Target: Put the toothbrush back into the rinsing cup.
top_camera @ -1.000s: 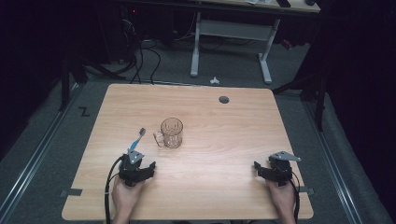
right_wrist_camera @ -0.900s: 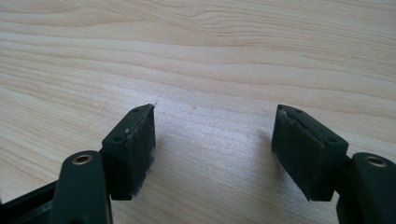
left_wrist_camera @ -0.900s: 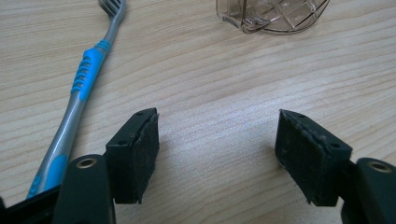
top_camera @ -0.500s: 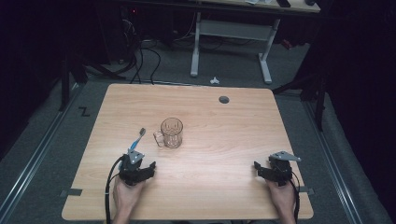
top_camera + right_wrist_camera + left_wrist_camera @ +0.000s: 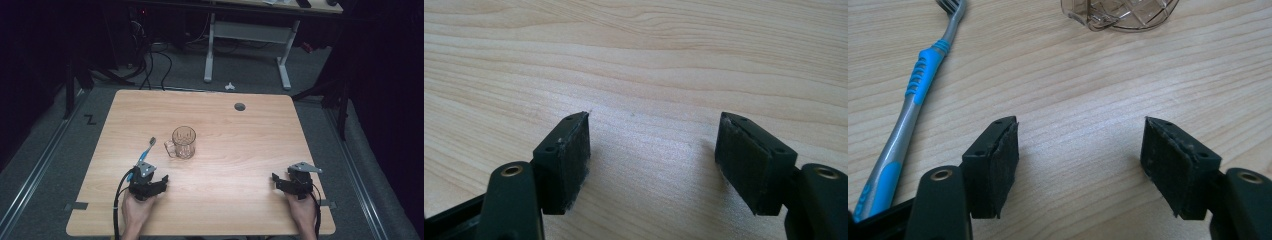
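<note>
Toothbrush (image 5: 913,95) lies just left of the empty, spread-apart left gripper (image 5: 1078,150), perhaps touching; right gripper (image 5: 651,150) gapes too.

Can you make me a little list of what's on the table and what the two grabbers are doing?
table: light wooden top
toothbrush: blue and grey, lying flat, left of the mug, apart from it
mug: clear glass with a handle, standing upright near the middle
left gripper: jaws open, nothing between them, toothbrush just beside its left jaw
right gripper: jaws open, nothing between them, over bare wood
hands: one behind each gripper, at the near edge
</note>
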### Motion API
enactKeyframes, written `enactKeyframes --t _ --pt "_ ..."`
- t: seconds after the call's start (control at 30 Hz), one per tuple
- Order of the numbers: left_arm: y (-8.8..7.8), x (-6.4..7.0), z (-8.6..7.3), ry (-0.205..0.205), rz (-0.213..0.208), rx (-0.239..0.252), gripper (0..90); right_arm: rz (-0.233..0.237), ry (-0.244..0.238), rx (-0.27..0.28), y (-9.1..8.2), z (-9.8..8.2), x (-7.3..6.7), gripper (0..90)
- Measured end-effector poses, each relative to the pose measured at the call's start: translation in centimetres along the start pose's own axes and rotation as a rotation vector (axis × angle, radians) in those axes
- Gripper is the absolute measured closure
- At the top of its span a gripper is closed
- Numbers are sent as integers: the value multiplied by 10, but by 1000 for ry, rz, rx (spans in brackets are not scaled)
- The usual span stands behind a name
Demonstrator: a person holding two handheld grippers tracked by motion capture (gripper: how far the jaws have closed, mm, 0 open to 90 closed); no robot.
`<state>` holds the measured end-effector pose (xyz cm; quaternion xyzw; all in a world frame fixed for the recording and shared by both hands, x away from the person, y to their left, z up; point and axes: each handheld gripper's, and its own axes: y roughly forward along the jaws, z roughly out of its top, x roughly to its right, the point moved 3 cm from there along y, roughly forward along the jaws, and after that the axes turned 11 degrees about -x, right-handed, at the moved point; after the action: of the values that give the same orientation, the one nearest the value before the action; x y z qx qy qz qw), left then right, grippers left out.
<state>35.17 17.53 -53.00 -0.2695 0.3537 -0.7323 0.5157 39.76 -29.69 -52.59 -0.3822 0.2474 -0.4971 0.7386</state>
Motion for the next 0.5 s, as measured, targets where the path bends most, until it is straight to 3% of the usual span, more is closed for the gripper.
enactKeyframes --t 0.33,0.5 --pt "-6 7 -1 3 -44 2 323 0 1 -1 0 0 0 306" --pt "-11 11 -1 25 -51 -11 325 -1 0 -1 0 0 0 306"
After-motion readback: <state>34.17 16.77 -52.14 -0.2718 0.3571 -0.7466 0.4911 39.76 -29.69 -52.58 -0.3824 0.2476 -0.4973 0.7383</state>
